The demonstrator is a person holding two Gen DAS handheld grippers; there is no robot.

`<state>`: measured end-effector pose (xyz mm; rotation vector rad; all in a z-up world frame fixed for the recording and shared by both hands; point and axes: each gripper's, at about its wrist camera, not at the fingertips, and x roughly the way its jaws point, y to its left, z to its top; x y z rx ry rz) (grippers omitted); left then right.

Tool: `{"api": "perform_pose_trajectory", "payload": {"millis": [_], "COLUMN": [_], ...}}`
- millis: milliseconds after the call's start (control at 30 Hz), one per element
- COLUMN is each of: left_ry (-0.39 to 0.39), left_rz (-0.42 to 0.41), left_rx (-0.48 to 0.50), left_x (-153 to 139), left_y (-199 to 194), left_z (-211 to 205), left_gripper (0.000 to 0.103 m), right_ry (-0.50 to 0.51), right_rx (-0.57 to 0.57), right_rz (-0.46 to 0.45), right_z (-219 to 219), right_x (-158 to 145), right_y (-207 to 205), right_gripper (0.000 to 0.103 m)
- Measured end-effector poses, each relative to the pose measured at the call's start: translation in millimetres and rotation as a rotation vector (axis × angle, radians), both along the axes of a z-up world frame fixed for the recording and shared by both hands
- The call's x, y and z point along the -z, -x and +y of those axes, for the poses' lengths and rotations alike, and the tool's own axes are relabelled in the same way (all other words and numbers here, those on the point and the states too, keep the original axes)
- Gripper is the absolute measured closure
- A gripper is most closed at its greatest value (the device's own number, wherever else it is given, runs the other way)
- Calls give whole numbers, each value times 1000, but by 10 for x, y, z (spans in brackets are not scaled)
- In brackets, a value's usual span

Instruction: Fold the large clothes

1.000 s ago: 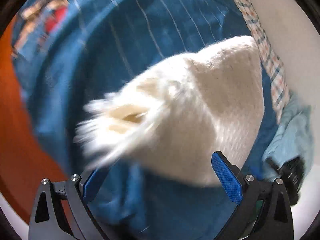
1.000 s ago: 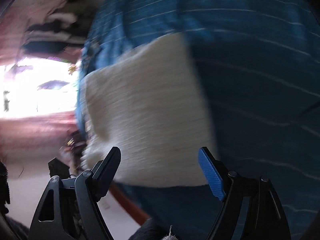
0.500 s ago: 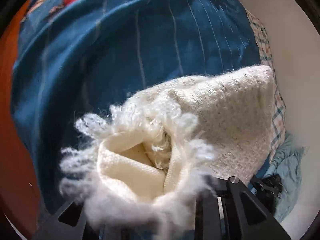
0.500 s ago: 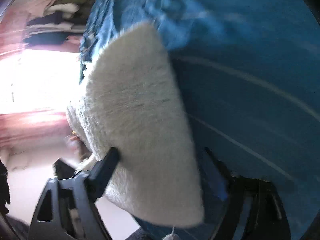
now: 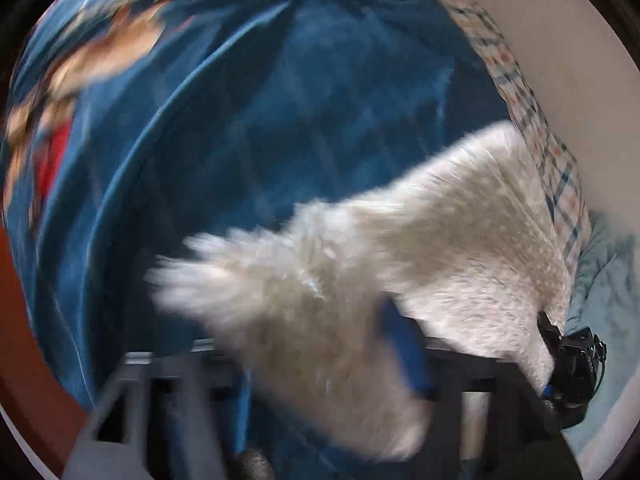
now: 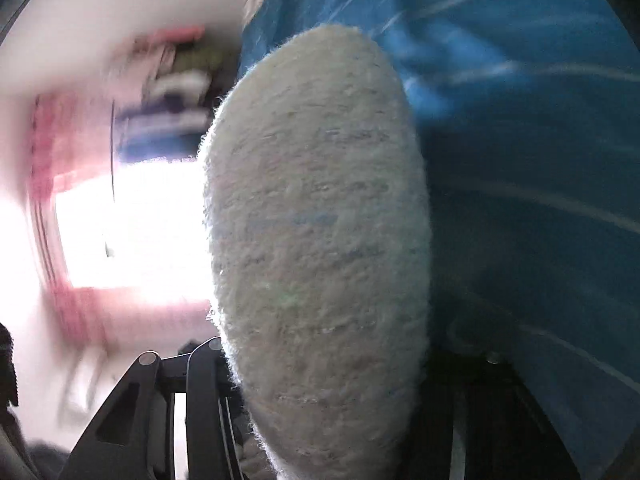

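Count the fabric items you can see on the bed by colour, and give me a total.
Cream: 1, the fringed knit scarf
Dark blue: 1, the striped blanket
Checked: 1, the plaid cloth
Pale blue: 1, the light cloth
Total: 4

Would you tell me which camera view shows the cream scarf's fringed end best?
The left wrist view: the fringe spreads over the blue bedspread, though blurred. The right wrist view shows only the cream scarf as a folded knit panel up close, no fringe.
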<state>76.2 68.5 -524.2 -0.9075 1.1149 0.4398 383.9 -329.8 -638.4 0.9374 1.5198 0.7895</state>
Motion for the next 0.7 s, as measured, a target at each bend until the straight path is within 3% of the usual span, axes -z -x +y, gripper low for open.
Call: {"api": "perform_pose_trajectory", "payload": {"millis": [33,67,100,167,300,400,433,467,533,600,700], "left_ry": [-29,-67,-89,-137,-309,-377,-382,-382,-376,-372,-382], "left_rz": [-6,-14,-9,11,100,87,69,53,30,27,28], "left_rx": [18,39,51,85,176,244,262,276,295,322,345], "left_x": [-44,-117,-147,-247,-522,-677,-697,-692,-670,-593,-525], "left_y": [-95,-205,-259,-366,-556,-727,-830,-917,-1127,-1364,-1610], "left_z": [11,28,51,100,79,44,26,20,-8,-52,-115], "left_gripper": [9,9,9,9,9,9,9,9,9,9,9], "right_ry": [15,33,125,241,531,532,511,495,509,562,744], "right_rx": [10,18,13,-29,-59,-42,-57,-78,-147,-205,-281], "right_rz": [19,52,115,144,-39,-215,-232,-233,-235,-194,-196], "right_z": [-88,-157,-260,-350,-486,-385,-263,-147,189,436,703], "right_x": [71,151,279,296,-346,-921,-988,-1004,-919,-638,-198], "right_y": [-76,-124,-193,-235,-261,-296,-352,-411,-552,-695,-768], "right_gripper": [49,39,33,21,19,20,28,45,60,65,66]}}
